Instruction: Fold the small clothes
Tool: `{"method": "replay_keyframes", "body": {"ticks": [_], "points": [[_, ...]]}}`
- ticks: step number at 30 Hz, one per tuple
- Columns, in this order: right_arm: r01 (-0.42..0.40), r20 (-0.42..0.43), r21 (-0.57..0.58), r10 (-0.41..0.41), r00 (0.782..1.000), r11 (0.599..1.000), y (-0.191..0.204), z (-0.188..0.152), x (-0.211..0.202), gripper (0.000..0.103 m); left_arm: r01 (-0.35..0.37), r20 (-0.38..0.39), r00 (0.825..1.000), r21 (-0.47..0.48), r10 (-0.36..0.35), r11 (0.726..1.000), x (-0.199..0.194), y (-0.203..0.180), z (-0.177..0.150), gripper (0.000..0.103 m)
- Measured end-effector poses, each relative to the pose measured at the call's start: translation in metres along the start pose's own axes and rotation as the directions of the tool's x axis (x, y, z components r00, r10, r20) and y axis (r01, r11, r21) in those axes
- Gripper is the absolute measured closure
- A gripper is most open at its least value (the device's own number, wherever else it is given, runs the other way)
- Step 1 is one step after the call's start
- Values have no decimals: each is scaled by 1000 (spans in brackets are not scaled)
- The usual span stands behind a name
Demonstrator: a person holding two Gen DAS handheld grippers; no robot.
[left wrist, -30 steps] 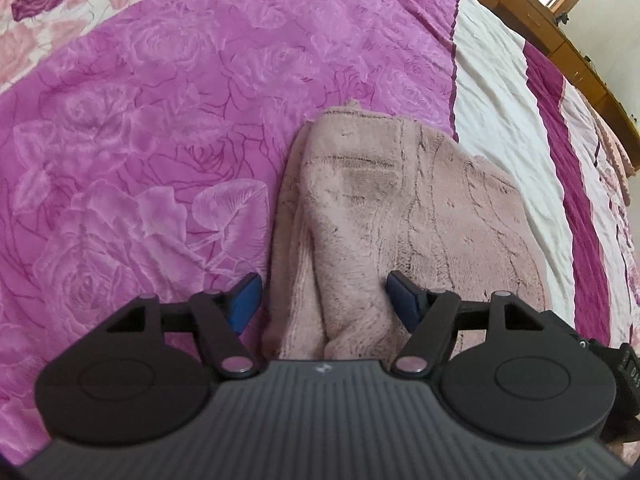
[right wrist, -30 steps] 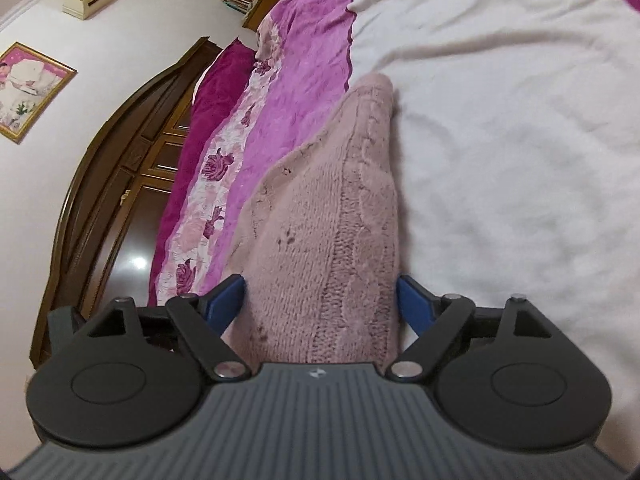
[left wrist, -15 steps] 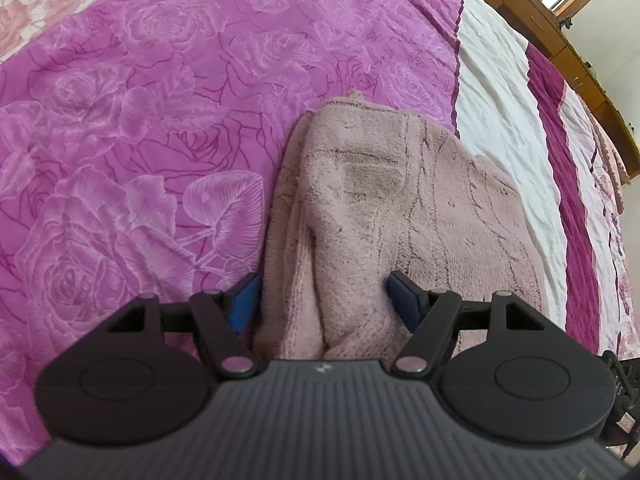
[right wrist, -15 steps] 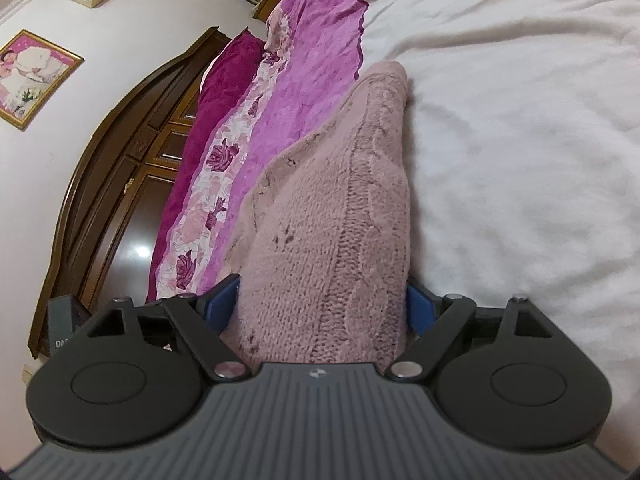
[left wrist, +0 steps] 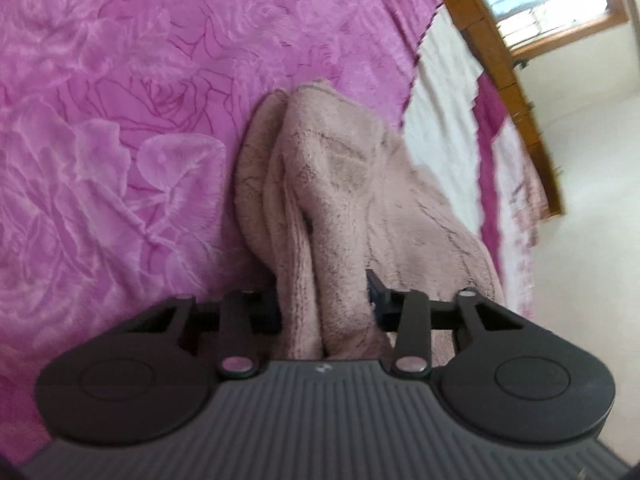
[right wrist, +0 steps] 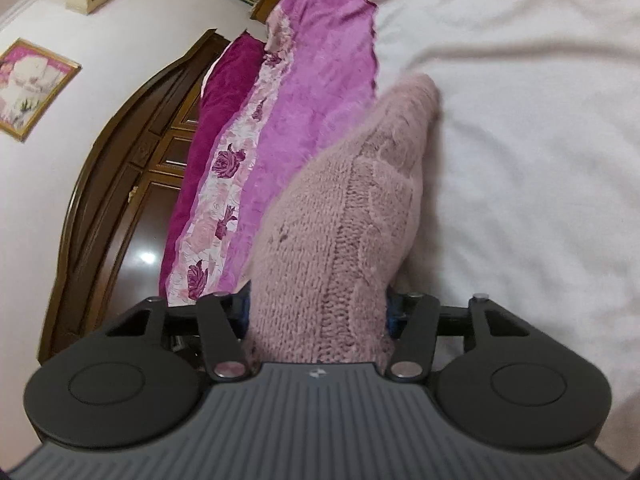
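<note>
Pink knit garment lies on bedspread. L gripper and R gripper: jaws closing, each w/ a bunched edge between them, pads pressing in. Get all layers pinched before lifting; raise both evenly.

A ribbed dark-grey housing with a small pale emblem is seen on the left tool and the right tool, flanked by black round discs, silver pivot pins and blue pads.
</note>
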State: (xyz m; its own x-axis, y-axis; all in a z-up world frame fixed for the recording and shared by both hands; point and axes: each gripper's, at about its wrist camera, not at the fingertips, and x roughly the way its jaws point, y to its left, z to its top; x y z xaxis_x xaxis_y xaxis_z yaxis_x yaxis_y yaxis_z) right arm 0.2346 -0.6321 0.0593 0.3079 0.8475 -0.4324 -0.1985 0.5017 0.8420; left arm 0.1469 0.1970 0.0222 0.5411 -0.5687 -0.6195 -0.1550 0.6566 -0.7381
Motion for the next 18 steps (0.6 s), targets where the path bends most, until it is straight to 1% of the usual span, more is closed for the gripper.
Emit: {"method": "replay_keyframes", "body": {"ticks": [1, 2, 3, 5, 7, 11, 15, 18], "points": [[-12, 0, -9, 12, 1000, 1000, 5, 3, -4, 45, 48, 2, 999, -29, -48, 998, -3, 2, -1, 66], [-32, 3, -7, 32, 999, 999, 10, 7, -10, 46, 107, 6, 994, -63, -107, 992, -7, 3, -2, 67], [-52, 8, -2, 52, 999, 999, 13, 10, -18, 46, 150, 7, 989, -86, -150, 985, -10, 2, -4, 67], [-75, 21, -10, 75, 997, 997, 23, 17, -36, 46, 194, 2, 981, -90, -195, 977, -14, -6, -9, 68], [-74, 30, -44, 76, 997, 996, 32, 21, -57, 46, 200, -13, 979, -60, -201, 978, -15, -21, -17, 68], [-34, 43, -115, 39, 998, 993, 43, 16, -103, 46, 195, -59, 979, 0, -194, 981, -11, -53, -44, 68], [-3, 62, -104, 9, 998, 995, 31, 4, -148, 46, 191, -111, 977, 51, -184, 980, -2, -73, -75, 68], [21, 73, -74, -16, 997, 997, 9, -13, -178, 46, 151, -156, 979, 136, -129, 979, 7, -81, -99, 68]]}}
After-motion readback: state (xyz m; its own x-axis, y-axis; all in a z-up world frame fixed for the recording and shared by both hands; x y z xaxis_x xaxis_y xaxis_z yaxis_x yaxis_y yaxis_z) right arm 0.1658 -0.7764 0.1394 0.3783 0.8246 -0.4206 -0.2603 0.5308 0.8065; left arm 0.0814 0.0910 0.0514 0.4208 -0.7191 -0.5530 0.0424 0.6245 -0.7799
